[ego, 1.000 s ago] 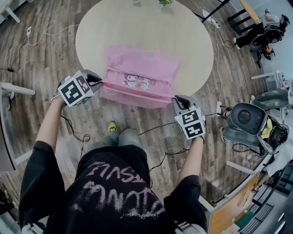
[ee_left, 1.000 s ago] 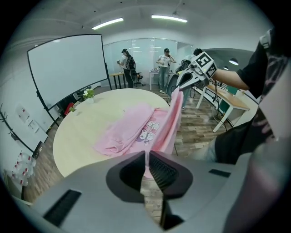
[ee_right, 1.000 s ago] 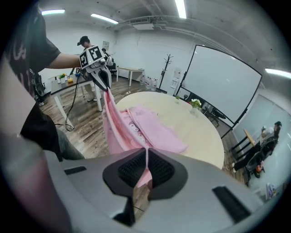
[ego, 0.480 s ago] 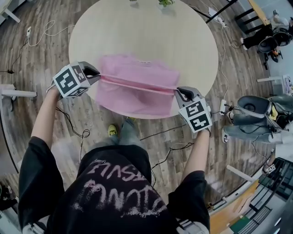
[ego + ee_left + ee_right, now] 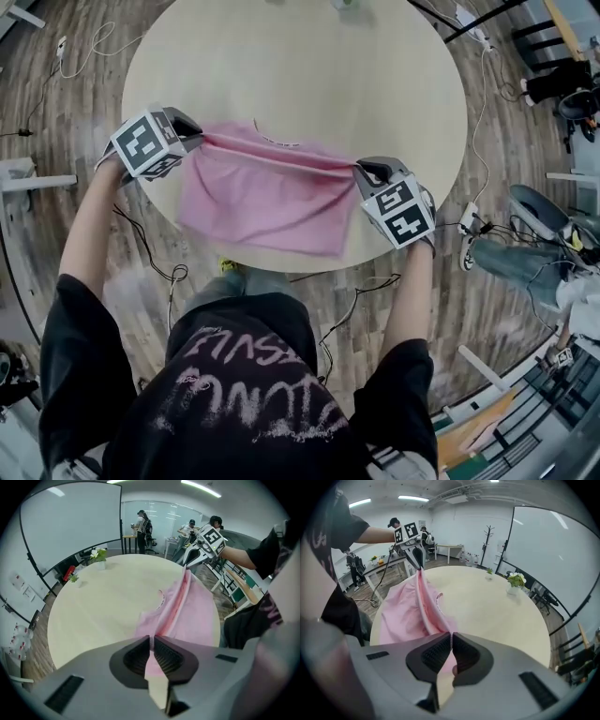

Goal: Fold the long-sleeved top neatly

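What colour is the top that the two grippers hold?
Pink; the top shows best in the head view.

The top (image 5: 267, 202) stretched between the left tongs (image 5: 197, 139) and the right tongs (image 5: 360, 171) is blurred in the head view, so its sleeves and hem cannot be told apart. The cloth inside each pair of pads is hidden. Beyond the tongs, the picture's upper edge cuts off the table's (image 5: 300, 75) far rim.
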